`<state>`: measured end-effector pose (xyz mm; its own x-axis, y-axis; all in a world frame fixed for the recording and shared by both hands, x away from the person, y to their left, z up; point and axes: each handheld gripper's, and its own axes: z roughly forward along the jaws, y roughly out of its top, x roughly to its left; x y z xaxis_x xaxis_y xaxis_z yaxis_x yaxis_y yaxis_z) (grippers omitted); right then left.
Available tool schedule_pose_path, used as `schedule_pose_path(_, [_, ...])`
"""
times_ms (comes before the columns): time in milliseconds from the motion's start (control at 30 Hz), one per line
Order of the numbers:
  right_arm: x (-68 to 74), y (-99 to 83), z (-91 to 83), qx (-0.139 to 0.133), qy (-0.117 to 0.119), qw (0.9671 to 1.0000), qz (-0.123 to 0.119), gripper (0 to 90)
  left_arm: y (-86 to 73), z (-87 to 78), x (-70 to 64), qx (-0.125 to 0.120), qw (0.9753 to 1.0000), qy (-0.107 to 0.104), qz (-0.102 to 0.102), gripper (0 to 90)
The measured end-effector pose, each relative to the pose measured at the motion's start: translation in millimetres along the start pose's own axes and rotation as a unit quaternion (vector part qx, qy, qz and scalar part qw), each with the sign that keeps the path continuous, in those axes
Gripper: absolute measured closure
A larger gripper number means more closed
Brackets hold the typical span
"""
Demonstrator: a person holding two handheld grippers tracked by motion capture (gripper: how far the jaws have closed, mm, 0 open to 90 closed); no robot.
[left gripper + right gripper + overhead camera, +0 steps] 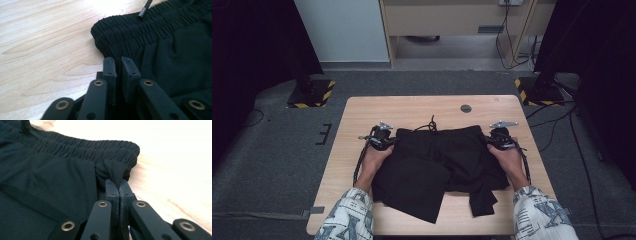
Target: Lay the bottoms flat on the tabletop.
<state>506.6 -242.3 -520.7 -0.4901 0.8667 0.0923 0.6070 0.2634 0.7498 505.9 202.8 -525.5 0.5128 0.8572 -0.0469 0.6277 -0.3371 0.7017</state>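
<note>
A pair of black shorts [437,160] lies crumpled on the wooden table [362,115], its elastic waistband at the far side. A drawstring [431,122] pokes out over the waistband's middle, and its tip [143,12] rests on the gathered band. My left gripper [391,141] is at the left waistband corner. In the left gripper view the jaws [119,64] stand almost together, with the shorts' [175,50] side edge running in between them. My right gripper [490,143] is at the right corner, shut on a pinch of black fabric [116,173] just below the waistband.
A round dark cap [466,108] is set in the tabletop behind the shorts. Bare wood runs along the far edge and both sides. Yellow-and-black stand bases [311,94] [537,92] sit on the grey floor beyond the table, with cables trailing at the right.
</note>
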Motion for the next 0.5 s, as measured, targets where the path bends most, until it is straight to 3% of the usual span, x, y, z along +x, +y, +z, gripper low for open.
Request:
schedule_pose_path(100, [-1.3,2.1,-3.7,-0.007,0.005,1.0000,-0.001,89.0,5.5,-6.3,-2.0,-0.014,0.9999,0.003,0.007,84.7])
schedule_pose_path(200, [-1.5,6.8,-13.5,-0.037,0.011,0.9992,-0.001,89.0,15.7,-23.4,-8.1,-0.047,0.9984,0.015,0.028,85.1])
schedule_pose_path(267, [-1.2,7.9,-16.8,-0.043,0.012,0.9990,0.000,89.0,18.8,-29.7,-9.6,-0.056,0.9977,0.016,0.034,85.1])
schedule_pose_path(300, [-1.2,11.1,-26.1,-0.058,0.014,0.9982,-0.002,89.0,23.3,-38.5,-11.1,-0.071,0.9968,0.010,0.036,85.2])
schedule_pose_path(500, [0.3,20.7,-53.0,-0.087,0.012,0.9961,-0.010,89.1,37.0,-66.0,-17.6,-0.100,0.9934,0.014,0.056,85.2])
